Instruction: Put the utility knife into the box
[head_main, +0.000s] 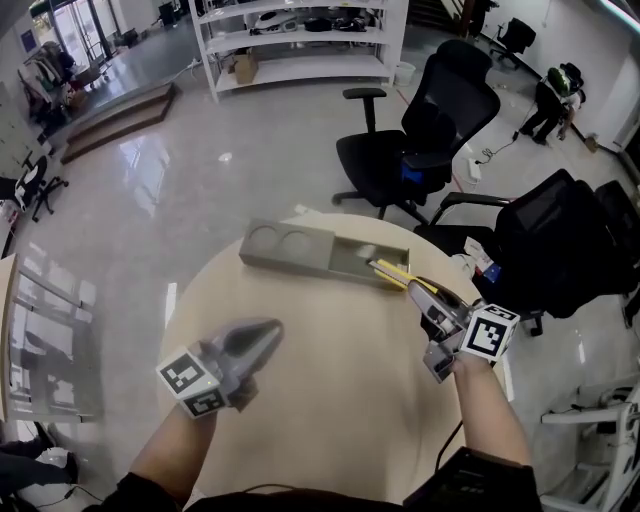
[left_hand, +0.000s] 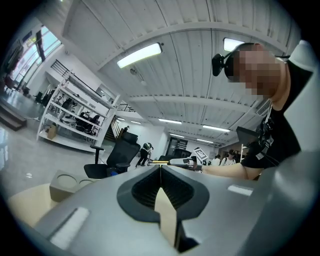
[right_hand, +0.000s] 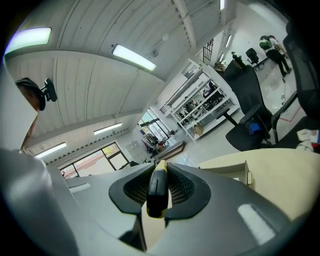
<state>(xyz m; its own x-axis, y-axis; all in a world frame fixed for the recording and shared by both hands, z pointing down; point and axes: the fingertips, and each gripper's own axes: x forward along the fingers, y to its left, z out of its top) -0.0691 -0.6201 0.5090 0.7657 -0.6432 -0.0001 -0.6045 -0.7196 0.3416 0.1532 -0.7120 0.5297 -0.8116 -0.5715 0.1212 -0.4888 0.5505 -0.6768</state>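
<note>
A yellow and black utility knife (head_main: 394, 274) is clamped in my right gripper (head_main: 424, 292), its far end over the right compartment of the grey box (head_main: 290, 251). In the right gripper view the knife (right_hand: 158, 187) sits between the two pads, with the box corner (right_hand: 241, 171) beyond it. My left gripper (head_main: 262, 337) hovers above the table's near left, its jaws together with nothing between them. In the left gripper view the box (left_hand: 65, 183) shows at lower left and the knife (left_hand: 161, 162) far ahead.
The round beige table (head_main: 320, 400) carries the long box, which has two round wells at its left end. Two black office chairs (head_main: 425, 135) stand behind and to the right of the table. White shelving (head_main: 300, 40) lines the far wall.
</note>
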